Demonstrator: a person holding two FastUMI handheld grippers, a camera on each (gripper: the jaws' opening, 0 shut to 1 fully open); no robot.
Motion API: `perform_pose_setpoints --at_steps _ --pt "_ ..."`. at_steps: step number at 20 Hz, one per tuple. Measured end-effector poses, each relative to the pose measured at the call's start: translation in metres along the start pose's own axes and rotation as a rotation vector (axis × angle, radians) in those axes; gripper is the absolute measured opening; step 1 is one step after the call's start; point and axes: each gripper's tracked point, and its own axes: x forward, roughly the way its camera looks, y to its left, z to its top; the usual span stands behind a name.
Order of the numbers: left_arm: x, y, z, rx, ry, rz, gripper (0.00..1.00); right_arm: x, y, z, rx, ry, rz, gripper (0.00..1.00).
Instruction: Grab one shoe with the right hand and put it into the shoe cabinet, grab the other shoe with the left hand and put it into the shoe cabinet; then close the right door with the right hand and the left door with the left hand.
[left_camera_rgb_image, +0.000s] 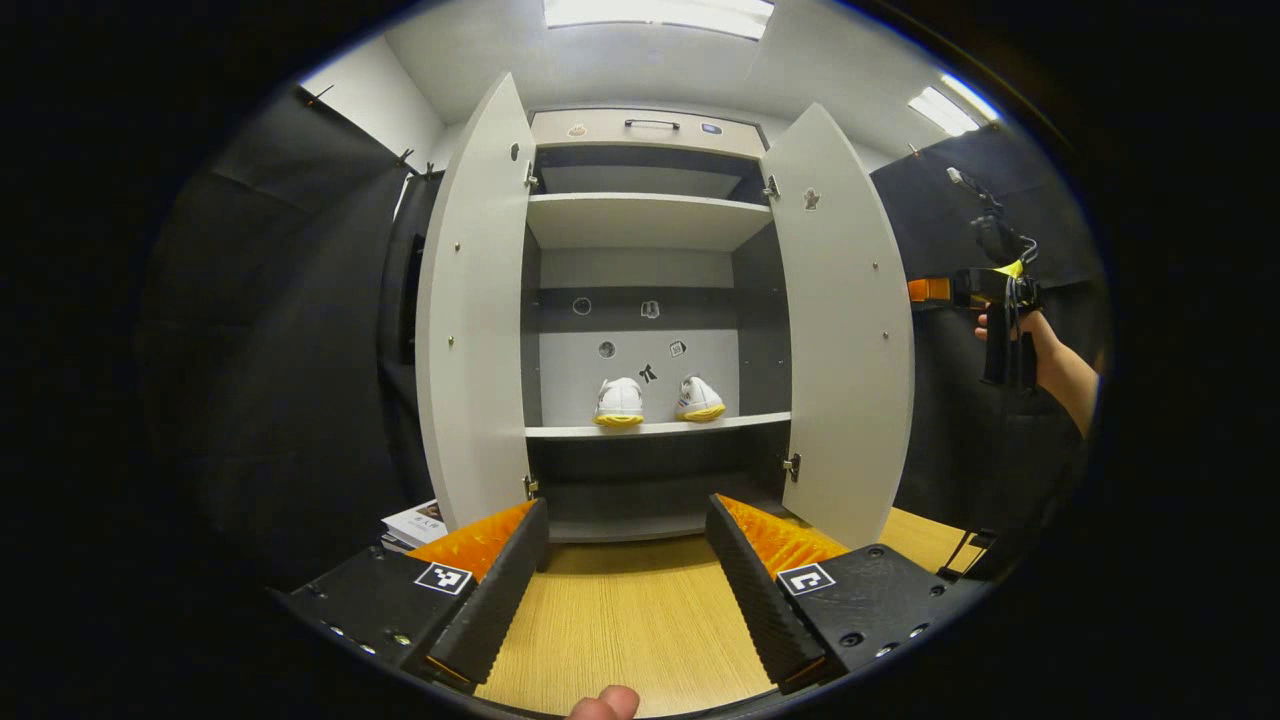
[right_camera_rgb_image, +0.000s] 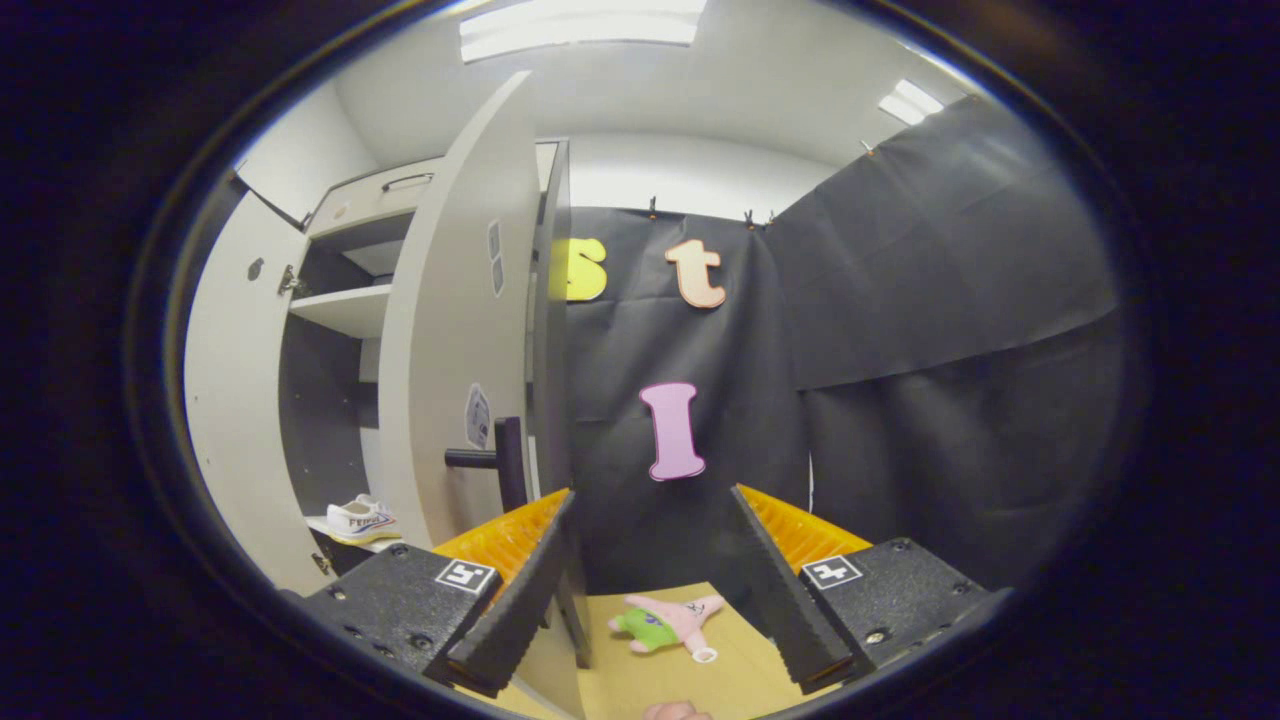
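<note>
With both shoes (left_camera_rgb_image: 658, 400) already on the cabinet shelf, your open, empty right claw (right_camera_rgb_image: 650, 590) sits just right of the right door (right_camera_rgb_image: 455, 330), its handle (right_camera_rgb_image: 495, 458) nearest you.

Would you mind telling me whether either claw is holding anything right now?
Nothing is held: the left claw and right claw are both open and empty.
</note>
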Motion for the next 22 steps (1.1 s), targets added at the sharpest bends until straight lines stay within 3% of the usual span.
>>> perform_pose_setpoints --at_steps 10,12,18,22 --pt "0.001 -0.009 -0.002 0.003 0.000 -0.023 0.95 -0.012 0.056 -0.003 0.015 0.010 0.090 0.96" --pt "-0.003 -0.006 -0.004 0.005 0.004 -0.012 0.95 -0.012 0.075 -0.006 0.026 0.017 0.121 1.00" --pt "-0.009 0.014 -0.009 0.002 0.015 0.042 0.95 -0.001 0.150 -0.013 0.019 0.013 0.242 0.96" --pt "-0.015 0.030 -0.014 -0.001 0.029 0.085 0.95 0.015 0.186 -0.017 0.007 0.007 0.261 0.97"
